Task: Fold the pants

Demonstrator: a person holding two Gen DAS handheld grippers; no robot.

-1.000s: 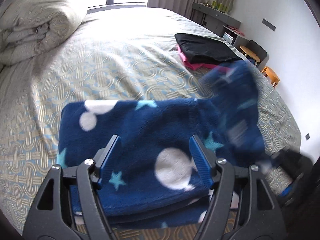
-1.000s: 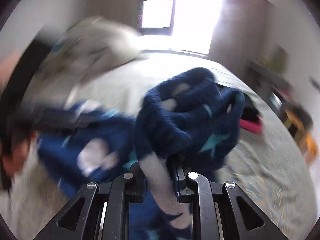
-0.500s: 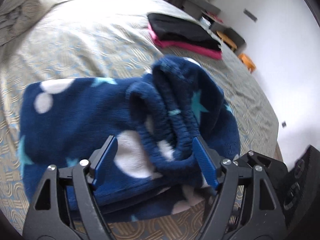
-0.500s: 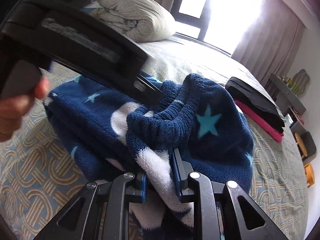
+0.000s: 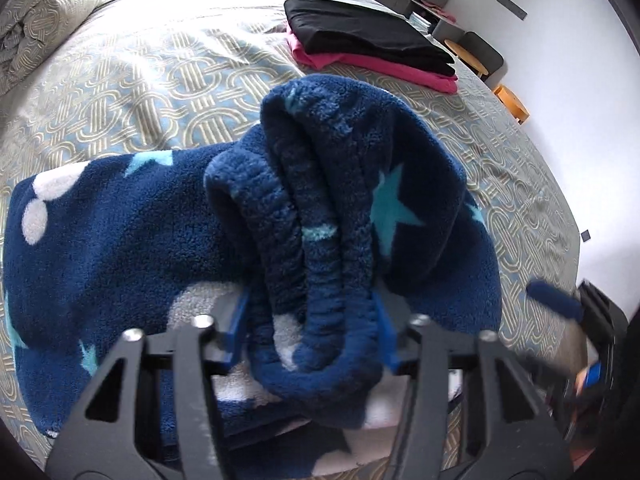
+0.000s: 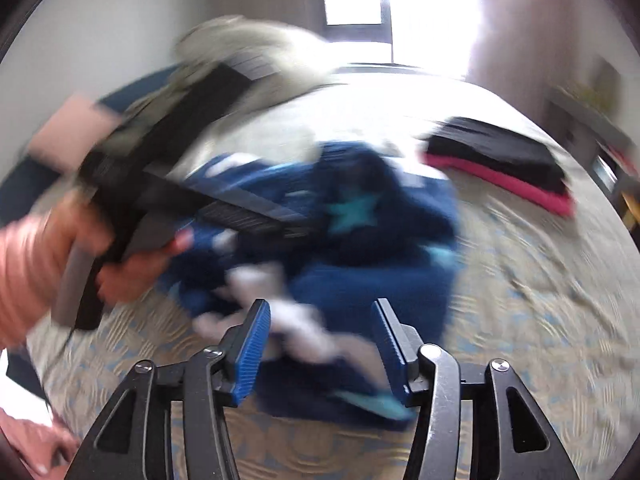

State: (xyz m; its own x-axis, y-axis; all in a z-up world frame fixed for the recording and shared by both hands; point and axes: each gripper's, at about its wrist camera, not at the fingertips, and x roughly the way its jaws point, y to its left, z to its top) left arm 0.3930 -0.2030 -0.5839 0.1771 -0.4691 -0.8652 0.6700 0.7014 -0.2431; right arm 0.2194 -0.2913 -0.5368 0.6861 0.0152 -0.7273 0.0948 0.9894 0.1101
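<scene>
Left tongs: jaws closing, the ribbed waistband of the navy star-print pants bunched between the blue pads and touching both. The pants lie folded on the patterned bed, spreading left of and beyond these tongs. Stacked black and pink clothes sit farther off, up and right. Right tongs: jaws opening, nothing pressed between them; the pants lie blurred just ahead.
</scene>
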